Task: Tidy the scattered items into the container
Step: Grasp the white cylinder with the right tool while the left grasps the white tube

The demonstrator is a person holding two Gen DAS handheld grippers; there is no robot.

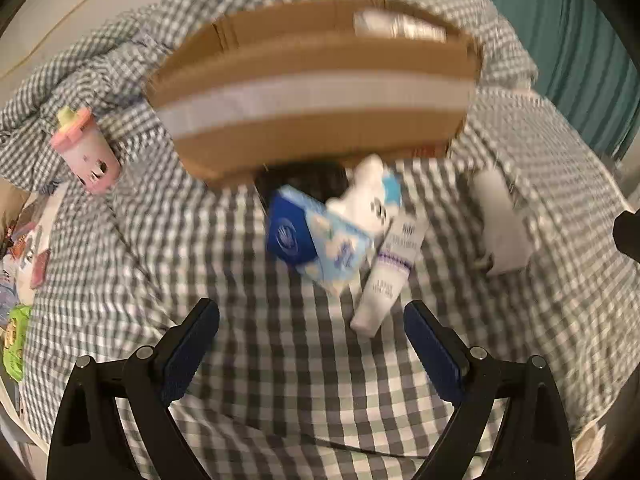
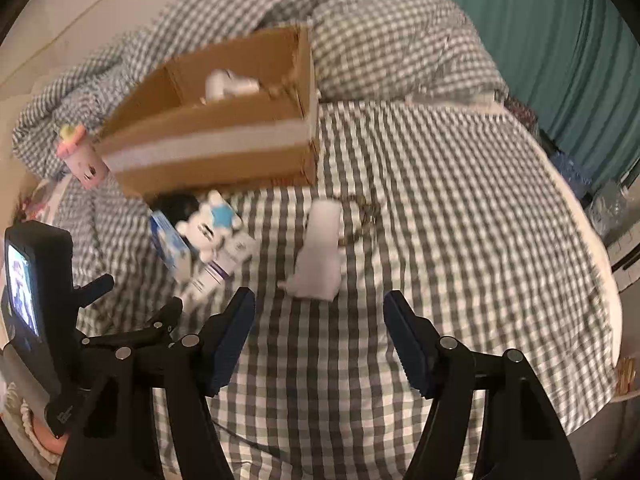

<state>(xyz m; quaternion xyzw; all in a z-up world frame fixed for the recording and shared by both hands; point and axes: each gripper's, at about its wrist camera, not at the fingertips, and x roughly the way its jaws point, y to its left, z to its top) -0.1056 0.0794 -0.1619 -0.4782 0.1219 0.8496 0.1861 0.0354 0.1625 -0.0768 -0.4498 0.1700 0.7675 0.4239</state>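
Cardboard box [image 2: 208, 148] sits far left on the checked bedding [image 2: 440, 200], you're on approach with left gripper [image 1: 312, 344] and right gripper [image 2: 318, 338] both wide and empty, so next close on white tube [image 1: 386, 276] or white pouch [image 2: 318, 256].

The box [image 2: 216, 152] is matt brown cardboard with a pale tape strip; the bed cover [image 2: 440, 240] is soft checked cloth; the tube [image 1: 386, 276] looks smooth plastic.

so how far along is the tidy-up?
Early. One white item is in the box. Nothing is in hand: left gripper and right gripper are both open and empty. Left on the bed: pink cup, blue carton, plush, tube, white object.
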